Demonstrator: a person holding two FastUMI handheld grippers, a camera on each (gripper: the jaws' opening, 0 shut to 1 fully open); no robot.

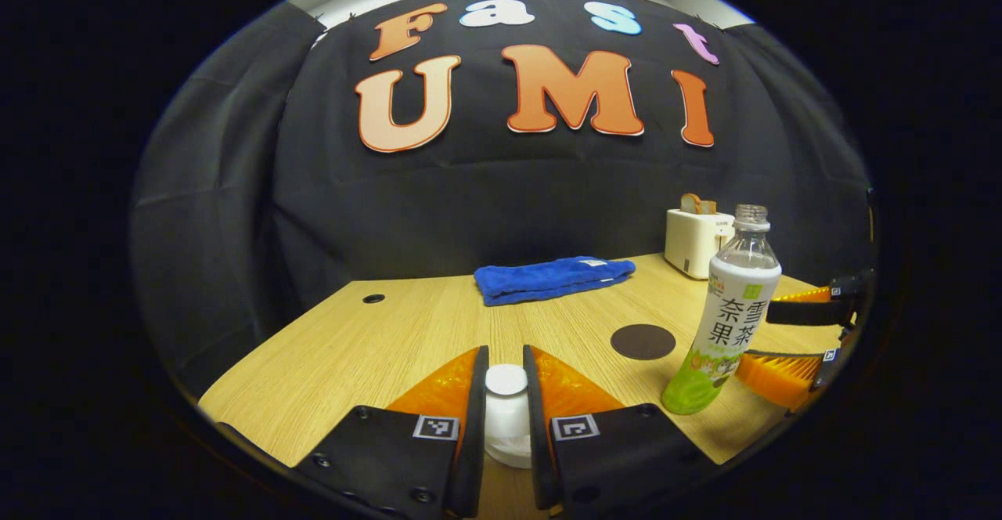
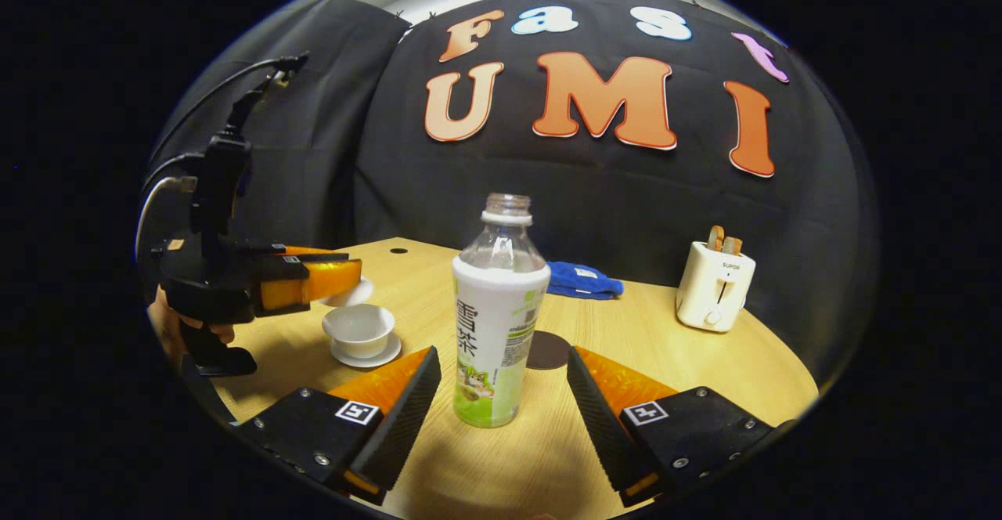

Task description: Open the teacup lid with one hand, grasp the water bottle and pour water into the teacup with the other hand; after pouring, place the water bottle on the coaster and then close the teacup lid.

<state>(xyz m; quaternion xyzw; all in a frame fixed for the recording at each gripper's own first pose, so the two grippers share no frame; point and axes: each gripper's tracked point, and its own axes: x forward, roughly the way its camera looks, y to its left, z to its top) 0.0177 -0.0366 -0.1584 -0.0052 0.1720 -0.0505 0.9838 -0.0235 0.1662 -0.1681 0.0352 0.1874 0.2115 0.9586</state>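
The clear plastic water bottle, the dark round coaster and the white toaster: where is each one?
Clear plastic water bottle (image 2: 499, 324), right gripper view: on its white label.
Dark round coaster (image 1: 643, 341), left gripper view: on the disc's middle.
White toaster (image 2: 715, 287), right gripper view: on its front face.

Uncapped water bottle (image 2: 499, 316) upright at near centre. White teacup (image 2: 359, 328) on saucer, left, open. White lid (image 1: 506, 414) lifted clear. Dark round coaster (image 2: 547, 350) just behind bottle.
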